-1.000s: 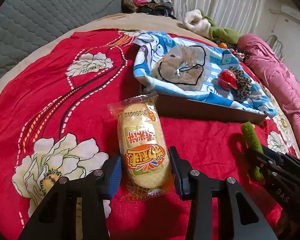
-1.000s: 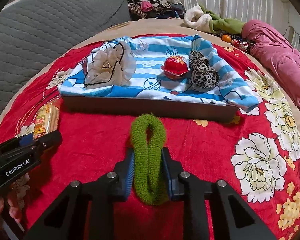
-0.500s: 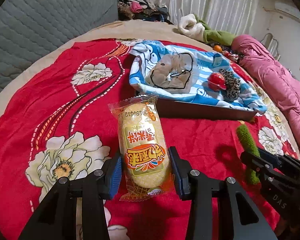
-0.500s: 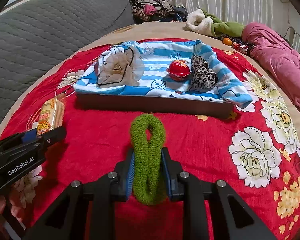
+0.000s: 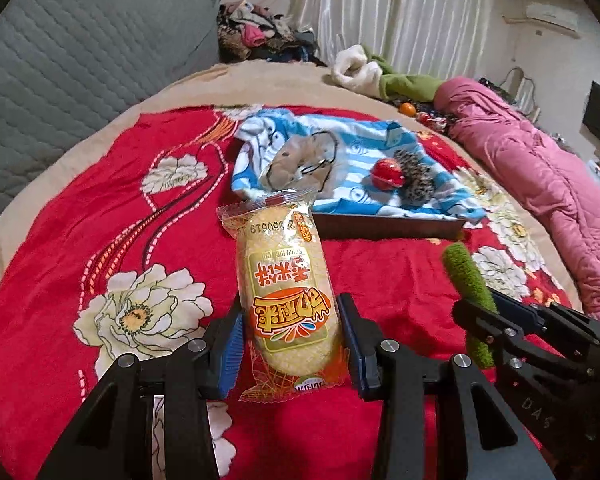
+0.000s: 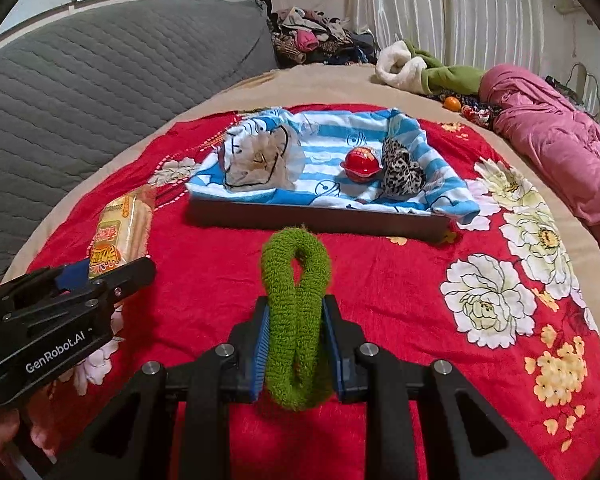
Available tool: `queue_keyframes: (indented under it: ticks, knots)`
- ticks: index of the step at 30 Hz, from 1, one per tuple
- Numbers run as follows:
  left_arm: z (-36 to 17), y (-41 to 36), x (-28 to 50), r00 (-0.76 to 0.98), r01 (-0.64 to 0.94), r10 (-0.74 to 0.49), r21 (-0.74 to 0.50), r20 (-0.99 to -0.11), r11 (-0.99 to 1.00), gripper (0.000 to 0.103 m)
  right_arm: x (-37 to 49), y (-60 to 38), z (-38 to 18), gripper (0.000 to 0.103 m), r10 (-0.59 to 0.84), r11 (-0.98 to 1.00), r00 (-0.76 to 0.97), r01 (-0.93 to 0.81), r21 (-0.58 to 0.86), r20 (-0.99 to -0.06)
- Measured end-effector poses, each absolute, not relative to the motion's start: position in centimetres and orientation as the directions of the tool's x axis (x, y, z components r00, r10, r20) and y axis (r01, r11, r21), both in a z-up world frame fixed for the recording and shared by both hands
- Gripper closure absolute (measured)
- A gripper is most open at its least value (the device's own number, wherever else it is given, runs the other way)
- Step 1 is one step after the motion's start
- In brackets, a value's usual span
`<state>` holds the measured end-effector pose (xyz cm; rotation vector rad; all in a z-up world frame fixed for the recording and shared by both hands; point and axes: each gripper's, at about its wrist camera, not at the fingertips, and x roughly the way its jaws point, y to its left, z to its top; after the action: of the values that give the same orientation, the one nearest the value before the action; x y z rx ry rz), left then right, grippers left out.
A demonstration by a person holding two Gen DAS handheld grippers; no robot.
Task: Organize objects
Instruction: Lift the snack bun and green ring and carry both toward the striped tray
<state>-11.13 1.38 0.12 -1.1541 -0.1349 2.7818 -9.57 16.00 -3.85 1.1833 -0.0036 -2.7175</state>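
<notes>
My left gripper [image 5: 290,340] is shut on a yellow snack packet [image 5: 286,284] and holds it above the red blanket; the packet also shows in the right wrist view [image 6: 120,232]. My right gripper [image 6: 296,340] is shut on a green fuzzy hair tie [image 6: 296,312], squeezed into a figure-eight; it also shows in the left wrist view [image 5: 466,276]. Ahead lies a dark tray [image 6: 316,220] lined with a blue-striped cloth [image 6: 328,148]. In it sit a clear bag with a black-edged item [image 6: 260,160], a red round object [image 6: 362,164] and a leopard-print scrunchie [image 6: 402,174].
The red flowered blanket [image 6: 420,280] covers the bed. A grey quilted headboard [image 6: 100,80] stands at the left. A pink duvet [image 6: 560,152] lies at the right. A white and green garment [image 6: 420,70] and a clothes pile [image 6: 312,38] are at the back.
Both grippers have risen and pulled back from the tray with their objects still held. The tray looks smaller and farther away.
</notes>
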Motion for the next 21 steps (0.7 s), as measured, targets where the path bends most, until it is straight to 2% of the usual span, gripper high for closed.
queue_keyframes:
  ticks: [21]
  knots:
    - [4.6,3.8,-6.0,-0.762,-0.128,0.166,-0.106,-0.625,-0.986,0.058,-4.4,17.8,0.7,0.077,-0.161,-0.986,-0.749,0.150,0.073,-0.643]
